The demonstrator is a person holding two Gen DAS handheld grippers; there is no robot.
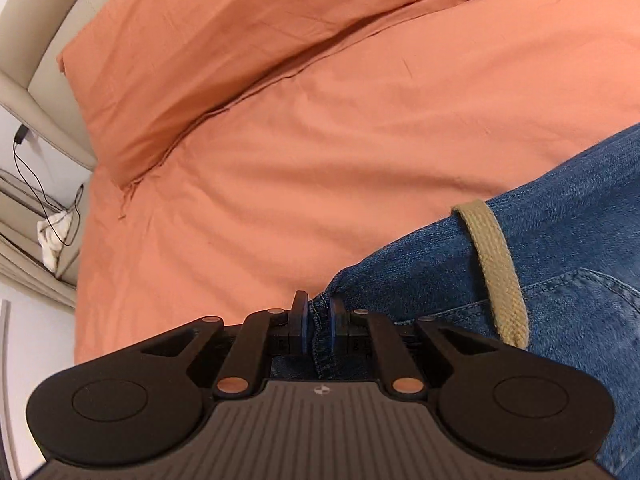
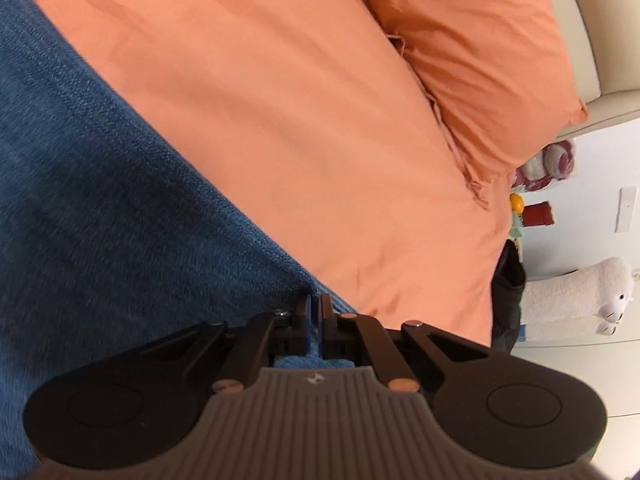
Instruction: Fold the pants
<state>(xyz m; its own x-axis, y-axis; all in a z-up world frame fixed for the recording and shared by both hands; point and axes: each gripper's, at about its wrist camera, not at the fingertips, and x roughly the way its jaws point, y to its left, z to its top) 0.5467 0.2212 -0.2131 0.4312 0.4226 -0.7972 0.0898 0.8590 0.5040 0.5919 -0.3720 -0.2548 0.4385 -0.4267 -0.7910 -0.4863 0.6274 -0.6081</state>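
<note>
Blue denim pants (image 1: pixel 540 280) lie on an orange bedsheet (image 1: pixel 320 140). A beige drawstring (image 1: pixel 500 268) crosses the denim near the waistband, beside a back pocket. My left gripper (image 1: pixel 319 320) is shut on a seamed edge of the pants at its fingertips. In the right wrist view the pants (image 2: pixel 100 200) fill the left side. My right gripper (image 2: pixel 315 316) is shut on their denim edge, with the sheet (image 2: pixel 300 120) beyond it.
An orange pillow (image 1: pixel 220 48) lies at the head of the bed, also in the right wrist view (image 2: pixel 500 60). A beige headboard (image 1: pixel 36 64), a black cable (image 1: pixel 44 200), a white plush toy (image 2: pixel 580 300) and small items (image 2: pixel 540 200) stand off the bed.
</note>
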